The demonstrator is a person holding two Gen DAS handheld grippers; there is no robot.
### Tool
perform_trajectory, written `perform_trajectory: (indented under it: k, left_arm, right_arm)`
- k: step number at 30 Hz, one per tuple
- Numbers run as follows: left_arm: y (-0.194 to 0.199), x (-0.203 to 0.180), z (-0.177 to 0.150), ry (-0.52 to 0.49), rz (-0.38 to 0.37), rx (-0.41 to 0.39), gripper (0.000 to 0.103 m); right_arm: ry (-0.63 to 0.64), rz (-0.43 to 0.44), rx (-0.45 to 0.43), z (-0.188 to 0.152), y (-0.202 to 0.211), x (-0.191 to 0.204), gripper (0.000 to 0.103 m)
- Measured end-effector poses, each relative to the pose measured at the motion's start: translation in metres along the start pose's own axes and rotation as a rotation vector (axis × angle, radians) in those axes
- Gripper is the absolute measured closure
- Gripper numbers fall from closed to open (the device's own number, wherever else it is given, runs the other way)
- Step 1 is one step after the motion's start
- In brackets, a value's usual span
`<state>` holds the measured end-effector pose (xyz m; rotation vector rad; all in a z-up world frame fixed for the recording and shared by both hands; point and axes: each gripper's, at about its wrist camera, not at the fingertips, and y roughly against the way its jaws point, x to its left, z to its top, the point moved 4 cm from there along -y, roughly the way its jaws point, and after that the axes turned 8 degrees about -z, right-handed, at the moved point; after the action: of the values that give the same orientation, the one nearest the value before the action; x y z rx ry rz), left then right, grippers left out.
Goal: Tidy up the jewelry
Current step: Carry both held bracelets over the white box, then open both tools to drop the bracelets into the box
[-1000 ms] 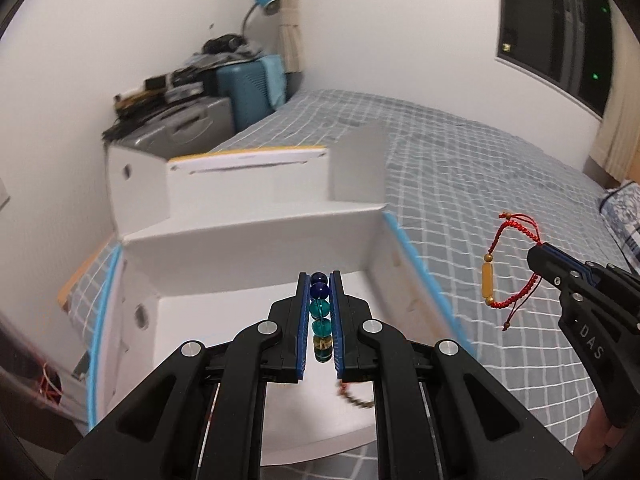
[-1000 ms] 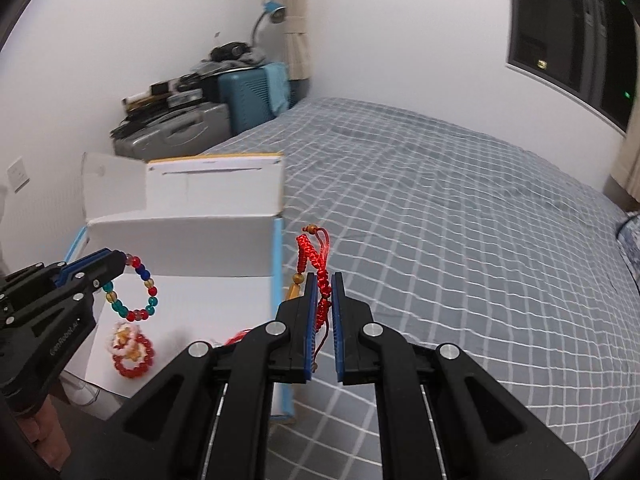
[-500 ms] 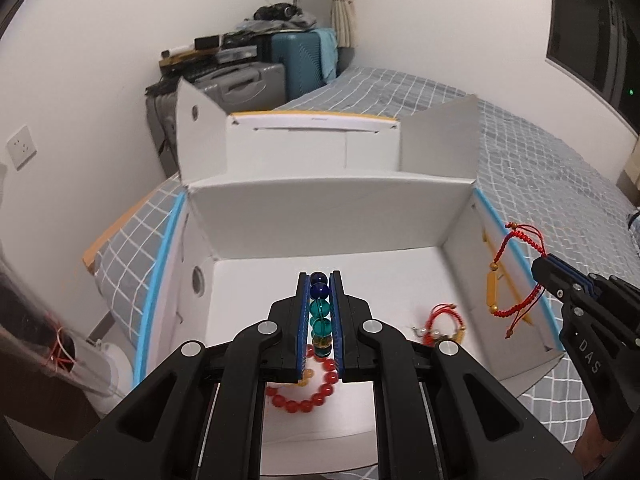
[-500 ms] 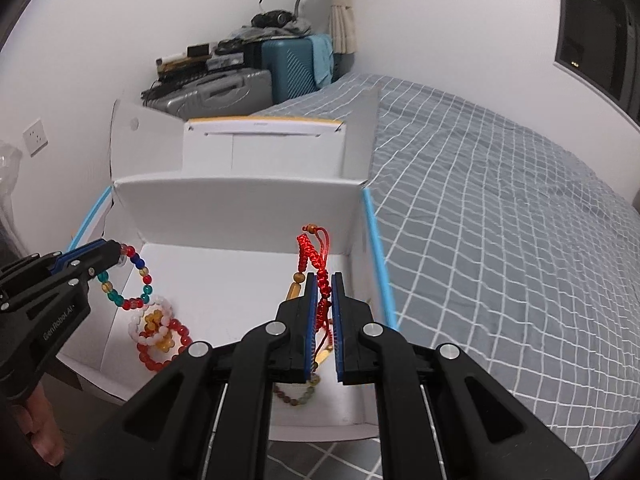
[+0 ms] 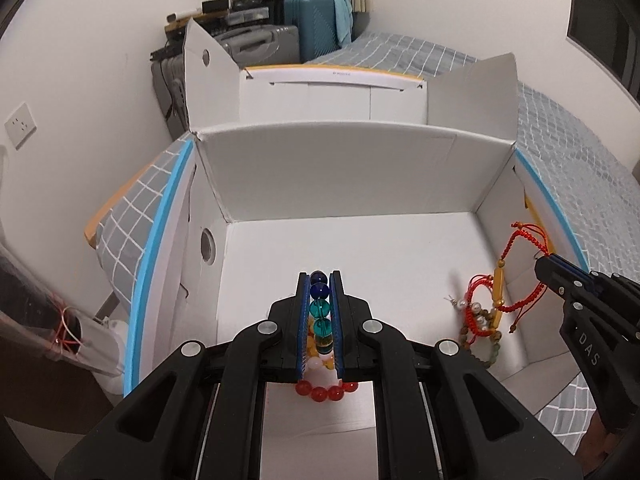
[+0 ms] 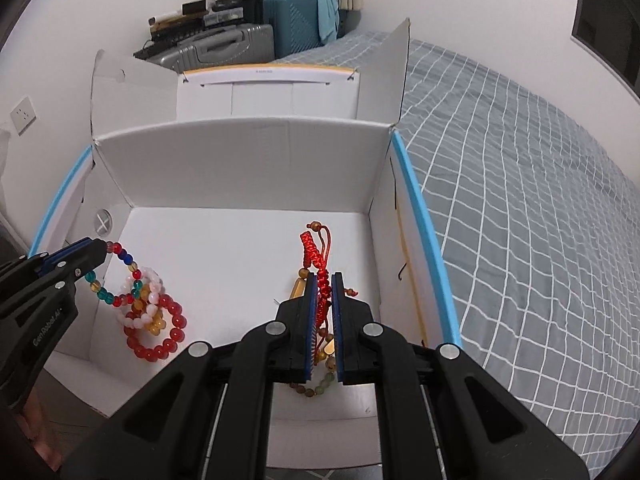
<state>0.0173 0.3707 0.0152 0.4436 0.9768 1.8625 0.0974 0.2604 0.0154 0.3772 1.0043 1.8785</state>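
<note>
An open white cardboard box [image 5: 336, 176] [image 6: 248, 168] stands on the bed. My left gripper [image 5: 320, 280] [image 6: 102, 250] is shut on a multicoloured bead bracelet [image 5: 320, 312] [image 6: 108, 276] and holds it low inside the box's left part, over a pile of red and pale bead bracelets [image 6: 154, 320] [image 5: 326, 392]. My right gripper [image 6: 324, 278] [image 5: 540, 262] is shut on a red cord bracelet [image 6: 318, 264] [image 5: 520, 264] with an amber tube bead, hanging inside the box's right part over a red string and green bead bracelets [image 5: 480, 328] [image 6: 320, 384].
The box has raised flaps [image 5: 208, 76] [image 6: 394, 72] and blue-edged side walls [image 5: 160, 236] [image 6: 424, 232]. The grey checked bedspread [image 6: 520, 200] stretches to the right. Suitcases [image 5: 280, 40] with clutter stand against the far wall. A clear plastic item [image 5: 52, 332] is at the left.
Both grippers have moved forward and down into the box with their bracelets. The bracelets now hang close over the jewelry on the box floor.
</note>
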Motion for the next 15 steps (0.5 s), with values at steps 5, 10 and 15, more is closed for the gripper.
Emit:
perform_trajectory:
  k: [5,10,15]
  left_arm:
    - [-0.006,0.002,-0.001,0.001,0.005,0.015,0.094]
    - [-0.002,0.003,0.001,0.005,0.033,0.009,0.085]
    - [0.018,0.002,0.003,0.011,0.026,-0.042,0.055]
  right_arm:
    - [0.002,0.004,0.01,-0.002,-0.005,0.003,0.096]
    - [0.005,0.019,0.006,-0.002,-0.001,0.006,0.089]
    - [-0.02,0.031,-0.035,0.0,0.015,0.001,0.053]
